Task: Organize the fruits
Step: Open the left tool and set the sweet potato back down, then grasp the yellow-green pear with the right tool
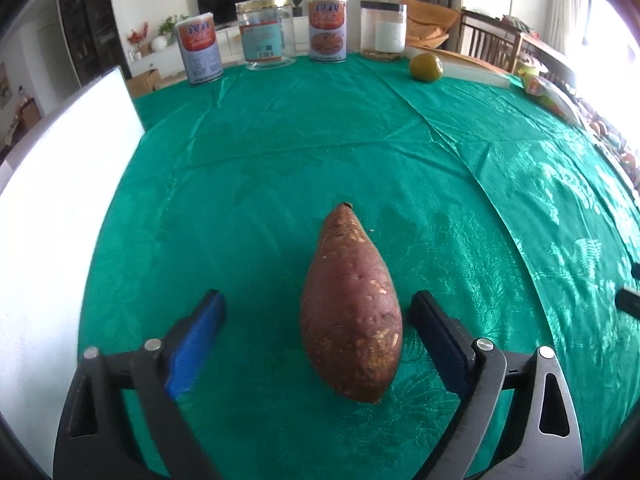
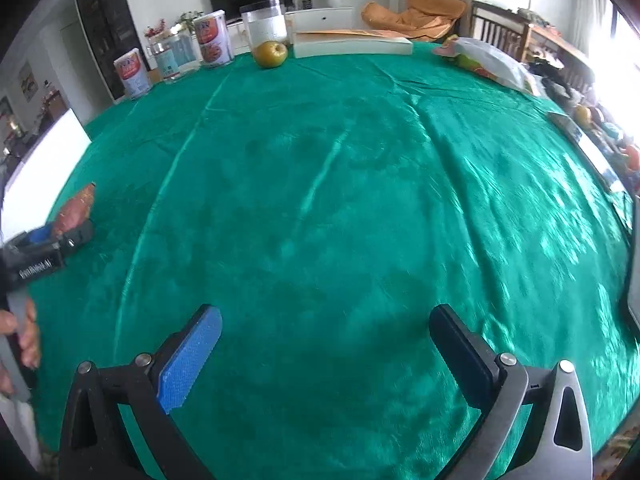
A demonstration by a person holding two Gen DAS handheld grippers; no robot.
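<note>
A reddish-brown sweet potato (image 1: 352,320) lies on the green tablecloth (image 1: 280,160), pointed end away from me. My left gripper (image 1: 318,300) is open and straddles its near half; the blue pad (image 1: 196,352) and the dark pad (image 1: 440,340) each stand a gap away from the skin. The right wrist view shows the same sweet potato (image 2: 74,208) and left gripper (image 2: 64,236) at its left edge. My right gripper (image 2: 326,320) is open over bare cloth, nothing between its fingers. A yellow-green round fruit (image 2: 271,54) sits at the far side of the table.
Two printed cans (image 1: 200,52) (image 1: 328,28) and two clear jars (image 1: 266,34) (image 1: 384,30) line the far edge, beside a flat white box (image 2: 352,46). A white board (image 1: 60,200) stands at the left. A bag of produce (image 2: 492,60) lies far right. A hand (image 2: 28,336) grips the left tool.
</note>
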